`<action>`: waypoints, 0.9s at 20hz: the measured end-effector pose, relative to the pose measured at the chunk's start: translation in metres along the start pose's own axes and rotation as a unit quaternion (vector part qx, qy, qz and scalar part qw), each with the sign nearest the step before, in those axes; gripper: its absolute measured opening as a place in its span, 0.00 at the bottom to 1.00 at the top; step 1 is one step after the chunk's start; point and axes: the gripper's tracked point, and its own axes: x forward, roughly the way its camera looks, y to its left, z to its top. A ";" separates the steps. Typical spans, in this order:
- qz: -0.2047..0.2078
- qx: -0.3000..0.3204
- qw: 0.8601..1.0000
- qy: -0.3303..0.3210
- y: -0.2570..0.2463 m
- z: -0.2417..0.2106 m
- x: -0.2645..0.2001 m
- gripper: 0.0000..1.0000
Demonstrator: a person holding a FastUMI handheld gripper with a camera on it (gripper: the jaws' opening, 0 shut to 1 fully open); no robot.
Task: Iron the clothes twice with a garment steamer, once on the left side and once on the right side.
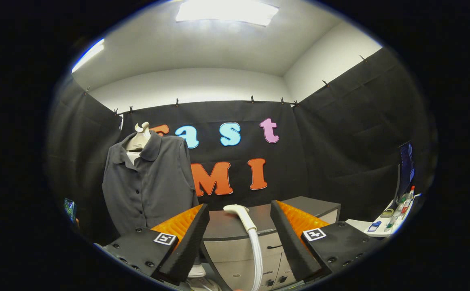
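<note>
- The garment steamer [241,214] lies on the dark top of a table [227,230], a grey cabinet with drawer fronts, just ahead of the fingers and in the gap between them.
- Its white head points up and to the left, toward the shirt; its long axis runs from that head down along the white hose [256,254], which drops over the table's front edge.
- The gripper [239,238] has its fingers spread wide apart, with nothing between the pads; neither finger touches the steamer.
- The shirt [150,182], dark grey with a collar and a row of buttons, hangs upright on a pale mannequin neck [140,139], left of the table and beyond the left finger.
- Black cloth walls close the booth on three sides, clipped along the top under a white wall and a ceiling light [227,11].
- Off to the right, well apart from the steamer, a white shelf [360,224] carries small bottles [405,202] and a few small items too small to tell.
- Nothing stands between the fingers and the steamer.
</note>
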 end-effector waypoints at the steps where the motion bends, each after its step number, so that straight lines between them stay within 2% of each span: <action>1: 0.001 0.001 1.000 -0.002 0.002 0.002 0.000 0.98; 7: 0.016 0.002 1.000 -0.003 0.017 0.014 0.018 0.98; 11: 0.026 -0.002 1.000 0.012 0.023 0.020 0.054 0.98; 15: 0.046 0.000 0.999 0.026 0.040 0.012 0.105 0.98; 18: 0.054 0.001 0.995 0.084 0.045 -0.029 0.158 0.98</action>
